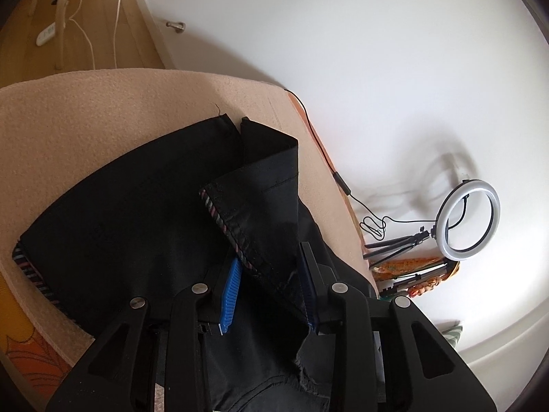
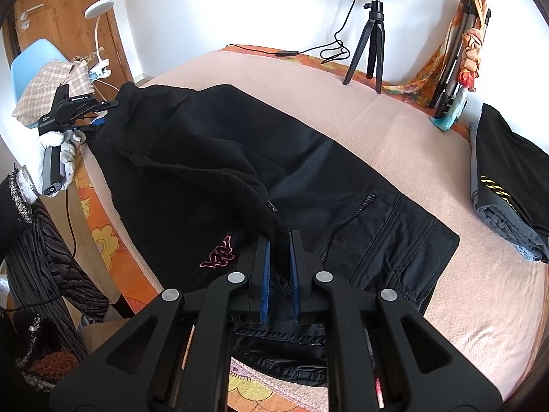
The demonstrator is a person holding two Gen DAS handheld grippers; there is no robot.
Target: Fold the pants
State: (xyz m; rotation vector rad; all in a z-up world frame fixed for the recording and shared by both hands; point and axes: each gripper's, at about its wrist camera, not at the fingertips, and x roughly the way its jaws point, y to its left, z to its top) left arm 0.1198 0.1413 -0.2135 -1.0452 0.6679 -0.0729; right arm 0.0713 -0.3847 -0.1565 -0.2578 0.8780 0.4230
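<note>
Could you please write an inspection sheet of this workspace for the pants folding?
Surface: pink fleece blanket over an orange flowered cover.
Job's things: black pants with a pink embroidered logo, spread across the blanket, one part lifted.
Clutter: folded black and grey garment with yellow stripes at the right edge; white ring light on a black tripod; folded tripod wrapped in orange cloth.
Grippers: left gripper has the striped-lined waistband between its blue pads; right gripper shut on pants fabric.
Cables: thin black cable from the ring light along the far edge.
Surroundings: white wall, wooden door, light blue chair with checked cloth.
</note>
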